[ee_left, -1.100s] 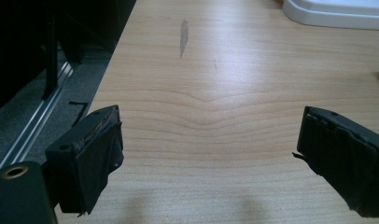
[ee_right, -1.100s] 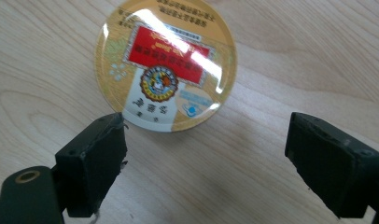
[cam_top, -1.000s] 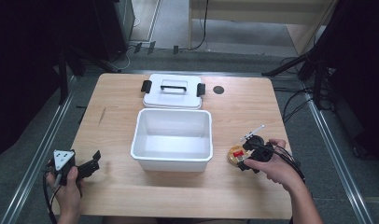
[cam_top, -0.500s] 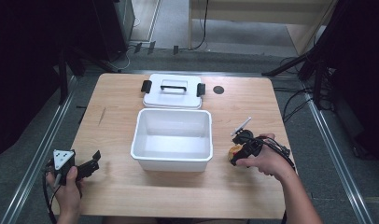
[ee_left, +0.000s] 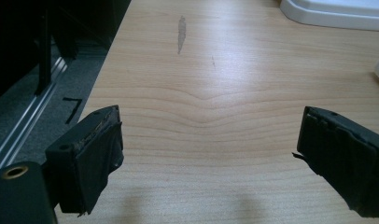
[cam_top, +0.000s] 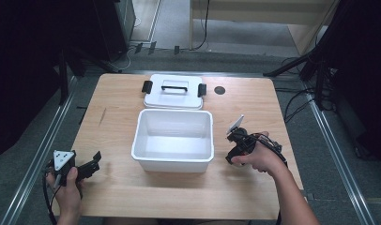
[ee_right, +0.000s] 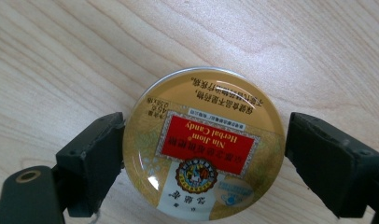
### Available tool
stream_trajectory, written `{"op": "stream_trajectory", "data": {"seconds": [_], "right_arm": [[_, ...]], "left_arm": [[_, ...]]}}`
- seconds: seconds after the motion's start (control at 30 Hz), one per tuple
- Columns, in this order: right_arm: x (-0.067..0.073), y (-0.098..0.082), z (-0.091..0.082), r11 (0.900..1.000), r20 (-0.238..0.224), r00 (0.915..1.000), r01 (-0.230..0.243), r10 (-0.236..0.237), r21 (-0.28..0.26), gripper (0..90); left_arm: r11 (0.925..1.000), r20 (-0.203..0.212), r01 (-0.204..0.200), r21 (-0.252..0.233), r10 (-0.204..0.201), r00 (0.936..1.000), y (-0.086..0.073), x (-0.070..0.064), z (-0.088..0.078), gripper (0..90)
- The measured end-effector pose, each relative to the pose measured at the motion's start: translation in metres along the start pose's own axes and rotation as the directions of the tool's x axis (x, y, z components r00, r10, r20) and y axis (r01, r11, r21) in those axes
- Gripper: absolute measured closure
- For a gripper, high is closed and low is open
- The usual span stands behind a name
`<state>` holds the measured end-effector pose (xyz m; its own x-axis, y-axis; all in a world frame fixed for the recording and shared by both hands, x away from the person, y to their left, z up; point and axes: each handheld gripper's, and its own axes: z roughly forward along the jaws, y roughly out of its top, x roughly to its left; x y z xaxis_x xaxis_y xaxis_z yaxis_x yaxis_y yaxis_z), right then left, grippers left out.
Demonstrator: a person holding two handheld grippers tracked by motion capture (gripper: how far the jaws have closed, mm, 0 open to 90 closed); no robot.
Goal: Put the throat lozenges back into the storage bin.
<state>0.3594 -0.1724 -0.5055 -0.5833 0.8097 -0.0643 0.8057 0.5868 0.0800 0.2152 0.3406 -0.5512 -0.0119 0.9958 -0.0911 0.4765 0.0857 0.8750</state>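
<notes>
The right tool (ee_right: 204, 161) gripped a round gold candy tin (ee_right: 204, 144) by its rim, 1 jaw on each side, its red label facing the camera, above the wooden worktop (cam_top: 113, 117) just right of the open white bin (cam_top: 173, 139). The left tool (ee_left: 208, 161) was held with its jaws spread wide over bare wood near the front left corner. The bin's lid (cam_top: 173, 92) lay flat behind the bin.

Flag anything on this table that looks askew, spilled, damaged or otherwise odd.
Nothing spilled or broken. The one blemish is a grey smear on the wooden table left of the white bin. The bin's lid lies flat behind it, squarely aligned.
</notes>
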Motion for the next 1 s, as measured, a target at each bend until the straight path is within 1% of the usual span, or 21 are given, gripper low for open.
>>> {"op": "stream_trajectory", "data": {"seconds": [0.1, 0.13, 0.17, 0.43, 0.47, 0.63, 0.67, 0.77, 0.83, 0.87, 0.9, 1.0], "right_arm": [[0.000, 0.002, 0.002, 1.000, 0.003, 0.9999, -0.010, 0.010, 0.016, 16.1], [0.001, 0.002, 0.002, 1.000, 0.000, 0.9999, -0.016, 0.016, 0.019, 19.5], [0.001, 0.002, 0.002, 1.000, -0.001, 1.0000, -0.002, 0.002, 0.016, 20.2], [0.000, 0.001, -0.002, 1.000, -0.015, 0.9999, 0.005, -0.005, 0.011, 20.6], [-0.001, 0.001, -0.004, 1.000, -0.016, 0.9998, 0.008, -0.008, -0.001, 20.6], [-0.003, 0.002, -0.017, 1.000, -0.010, 0.9998, 0.015, -0.015, -0.015, 20.6], [-0.003, 0.002, -0.019, 0.999, -0.014, 0.9995, 0.028, -0.028, -0.022, 20.6], [-0.003, 0.004, -0.027, 0.999, -0.020, 0.9992, 0.033, -0.034, -0.034, 20.7], [-0.002, 0.005, -0.032, 0.998, -0.013, 0.9988, 0.047, -0.048, -0.037, 20.7], [-0.002, 0.005, -0.035, 0.998, -0.014, 0.9988, 0.046, -0.046, -0.038, 20.7], [-0.002, 0.006, -0.037, 0.997, -0.013, 0.9983, 0.057, -0.058, -0.048, 20.7], [-0.001, 0.008, -0.046, 0.995, -0.006, 0.9964, 0.084, -0.084, -0.052, 20.7]], "left_arm": [[1.0000, 0.001, 0.000, 0.000, 0.000, 1.0000, 0.000, 0.000, 0.000, 7.7], [1.0000, 0.003, 0.000, 0.001, 0.000, 1.0000, 0.000, 0.000, 0.000, 7.7], [1.0000, 0.003, 0.001, 0.001, -0.001, 1.0000, 0.000, 0.000, 0.000, 7.7], [1.0000, 0.004, 0.001, 0.003, -0.001, 1.0000, 0.000, 0.000, 0.000, 7.7], [1.0000, 0.004, 0.001, 0.003, -0.001, 1.0000, 0.000, 0.000, 0.000, 7.7], [1.0000, 0.005, 0.002, 0.004, -0.003, 1.0000, 0.000, 0.000, 0.000, 7.7], [1.0000, 0.005, 0.002, 0.005, -0.002, 1.0000, 0.000, 0.001, 0.000, 7.7], [1.0000, 0.006, 0.005, 0.006, -0.005, 1.0000, 0.000, 0.001, 0.000, 7.7], [1.0000, 0.008, 0.007, 0.004, -0.007, 0.9999, 0.000, 0.001, 0.000, 7.7], [1.0000, 0.007, 0.010, 0.002, -0.010, 0.9999, 0.000, 0.001, 0.000, 7.7], [0.9999, 0.007, 0.011, 0.002, -0.011, 0.9999, 0.000, 0.001, 0.000, 7.7], [0.9999, 0.008, 0.011, 0.002, -0.011, 0.9999, 0.000, 0.001, 0.000, 7.7]]}}
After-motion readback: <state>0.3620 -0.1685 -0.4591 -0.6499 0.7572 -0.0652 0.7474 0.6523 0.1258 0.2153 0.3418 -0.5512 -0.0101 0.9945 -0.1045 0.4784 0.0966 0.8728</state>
